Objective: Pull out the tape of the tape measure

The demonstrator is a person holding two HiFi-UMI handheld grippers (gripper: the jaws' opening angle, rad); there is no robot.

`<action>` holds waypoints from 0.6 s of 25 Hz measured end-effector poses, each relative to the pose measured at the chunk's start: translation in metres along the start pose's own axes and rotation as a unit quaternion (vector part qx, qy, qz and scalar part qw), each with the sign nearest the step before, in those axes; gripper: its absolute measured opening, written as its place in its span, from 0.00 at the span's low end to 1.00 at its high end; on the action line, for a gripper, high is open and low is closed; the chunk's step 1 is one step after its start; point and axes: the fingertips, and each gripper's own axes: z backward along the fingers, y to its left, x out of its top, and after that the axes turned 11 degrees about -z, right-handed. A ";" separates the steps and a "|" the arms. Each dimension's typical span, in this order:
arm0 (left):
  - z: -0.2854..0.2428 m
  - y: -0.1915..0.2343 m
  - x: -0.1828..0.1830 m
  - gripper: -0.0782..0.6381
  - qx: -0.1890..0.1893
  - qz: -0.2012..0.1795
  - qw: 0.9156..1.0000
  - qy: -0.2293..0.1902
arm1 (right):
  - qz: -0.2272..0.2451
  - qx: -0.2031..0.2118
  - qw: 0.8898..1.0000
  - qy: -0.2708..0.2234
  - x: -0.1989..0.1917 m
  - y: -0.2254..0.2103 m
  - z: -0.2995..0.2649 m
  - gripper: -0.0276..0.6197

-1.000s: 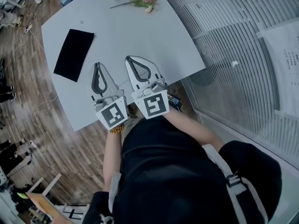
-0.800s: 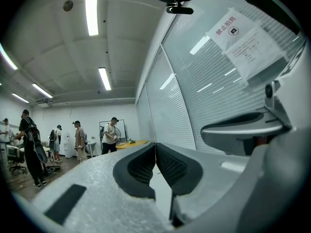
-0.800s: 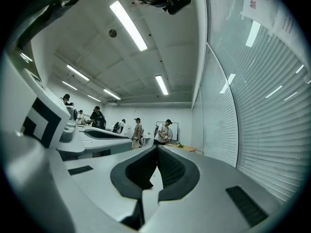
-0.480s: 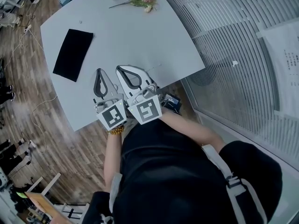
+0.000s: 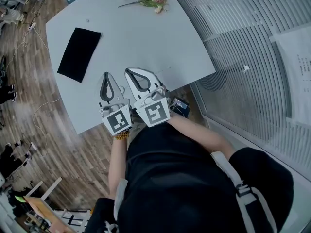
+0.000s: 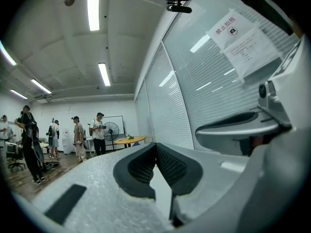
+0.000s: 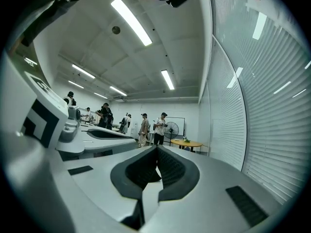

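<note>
My left gripper (image 5: 106,74) and right gripper (image 5: 129,71) hover side by side over the near edge of the white table (image 5: 146,38), both pointing away from me. In the left gripper view the left gripper (image 6: 156,145) has its black pads touching at the tips, with nothing between them. The right gripper (image 7: 156,148) also stands shut and empty in its own view. I cannot make out a tape measure for certain. A small dark and blue object (image 5: 180,106) shows by my right hand, off the table's near right corner.
A flat black rectangle (image 5: 78,53) lies on the table's left side. Flower sprigs (image 5: 150,0) lie at the far end. A glass wall with blinds (image 5: 243,57) runs along the right. Several people and a fan (image 7: 171,130) stand far across the room.
Both grippers have drawn back a little toward the table's near edge, and the right one has come closer to the left. Both stay shut.
</note>
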 end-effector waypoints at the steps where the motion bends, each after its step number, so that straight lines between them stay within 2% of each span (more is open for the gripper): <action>1: 0.000 0.001 0.001 0.12 0.003 0.004 1.000 0.001 | 0.000 0.001 1.000 0.000 -0.001 0.000 0.000 0.04; 15: 0.008 0.002 -0.007 0.12 0.000 0.012 1.000 0.003 | 0.000 -0.008 1.000 0.017 -0.012 -0.001 0.001 0.04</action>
